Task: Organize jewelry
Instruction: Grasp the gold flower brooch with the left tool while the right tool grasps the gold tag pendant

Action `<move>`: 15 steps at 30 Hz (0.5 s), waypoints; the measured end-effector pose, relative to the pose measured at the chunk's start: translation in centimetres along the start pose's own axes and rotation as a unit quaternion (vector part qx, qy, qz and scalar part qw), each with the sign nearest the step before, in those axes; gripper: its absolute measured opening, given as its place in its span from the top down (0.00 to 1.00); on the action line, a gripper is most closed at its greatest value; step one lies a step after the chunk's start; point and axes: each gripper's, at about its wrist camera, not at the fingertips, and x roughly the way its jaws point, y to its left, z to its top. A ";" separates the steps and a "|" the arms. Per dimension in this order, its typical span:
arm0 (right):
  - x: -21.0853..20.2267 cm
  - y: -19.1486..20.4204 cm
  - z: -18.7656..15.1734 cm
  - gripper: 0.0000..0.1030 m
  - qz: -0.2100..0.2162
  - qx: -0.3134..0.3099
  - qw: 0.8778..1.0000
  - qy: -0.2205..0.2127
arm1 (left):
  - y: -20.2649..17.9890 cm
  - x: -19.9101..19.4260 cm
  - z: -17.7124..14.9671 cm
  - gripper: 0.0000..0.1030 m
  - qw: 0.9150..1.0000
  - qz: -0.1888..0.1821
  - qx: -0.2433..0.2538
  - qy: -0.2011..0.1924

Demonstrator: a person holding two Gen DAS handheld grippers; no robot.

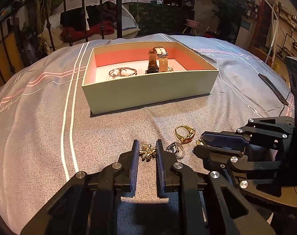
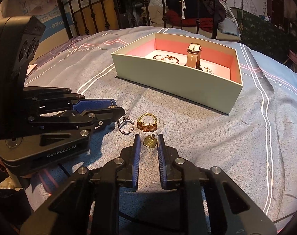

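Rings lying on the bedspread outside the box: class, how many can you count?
2. A gold ring with amber stones lies ahead of the right claw; a silver ring lies just left of it, beside the left claw.

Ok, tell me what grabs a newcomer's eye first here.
The open box with its pink lining, mid-bed, a watch standing inside. Nearer, the left tongs flank a gold flower piece and the right tongs flank a gold pendant, beside two rings.
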 end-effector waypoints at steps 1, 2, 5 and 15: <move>0.0 0.1 0.0 0.82 -0.003 -0.003 1.000 0.001 | 0.0 0.0 0.0 0.83 1.000 0.000 0.000 0.000; 0.1 0.2 0.1 0.82 -0.006 -0.005 1.000 0.002 | 0.1 0.0 0.0 0.83 1.000 0.000 -0.001 0.001; 0.3 0.5 0.2 0.82 -0.014 -0.013 1.000 0.004 | 0.0 0.1 0.0 0.83 1.000 0.000 -0.001 0.001; -0.5 0.2 -0.4 0.86 -0.014 -0.004 1.000 -0.020 | 0.1 0.0 0.0 0.83 1.000 -0.002 -0.005 0.000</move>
